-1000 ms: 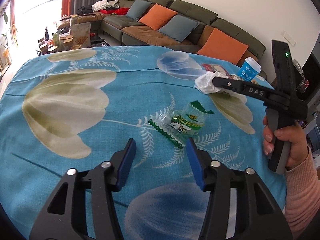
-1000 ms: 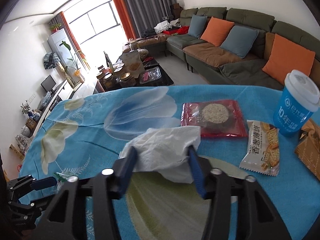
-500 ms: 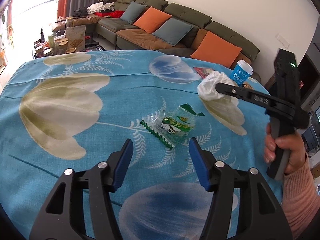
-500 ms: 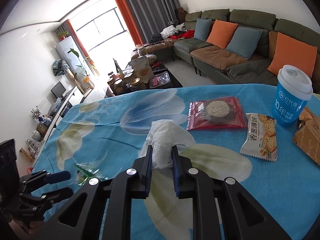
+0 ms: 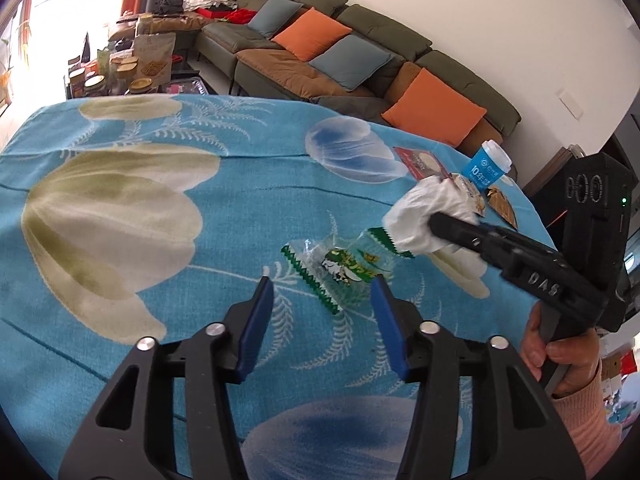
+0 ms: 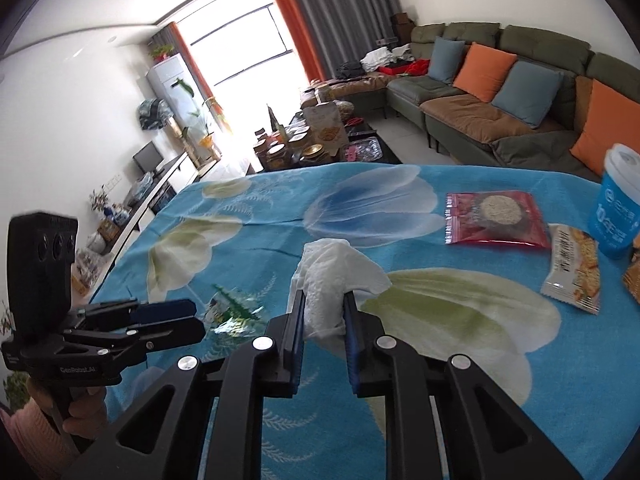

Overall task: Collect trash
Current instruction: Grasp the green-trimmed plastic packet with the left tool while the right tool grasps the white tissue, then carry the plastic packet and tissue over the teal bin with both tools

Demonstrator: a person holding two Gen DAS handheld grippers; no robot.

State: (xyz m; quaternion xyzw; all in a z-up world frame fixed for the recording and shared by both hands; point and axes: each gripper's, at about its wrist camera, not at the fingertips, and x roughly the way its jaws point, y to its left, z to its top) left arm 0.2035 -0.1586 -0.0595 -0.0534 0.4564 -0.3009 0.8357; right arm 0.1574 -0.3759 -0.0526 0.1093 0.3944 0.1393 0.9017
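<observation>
While the right gripper [image 6: 322, 312] clamps the tissue [image 6: 332, 276] mid-frame, the left gripper [image 5: 322, 292] gapes before the green wrapper [image 5: 344, 266], bare tablecloth [image 5: 160, 320] lower left.

We read "DAS" in raised letters on the right gripper [image 5: 434, 222], and "GenRobot.AI" on the left gripper [image 6: 192, 318]. The blue cup [image 5: 486, 162] carries "10" with characters we cannot make out.

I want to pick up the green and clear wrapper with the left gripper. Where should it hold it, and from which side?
Grip the crinkled wrapper across its raised clear middle, coming from above. It lies flat on the tablecloth, directly ahead of the open left gripper.
</observation>
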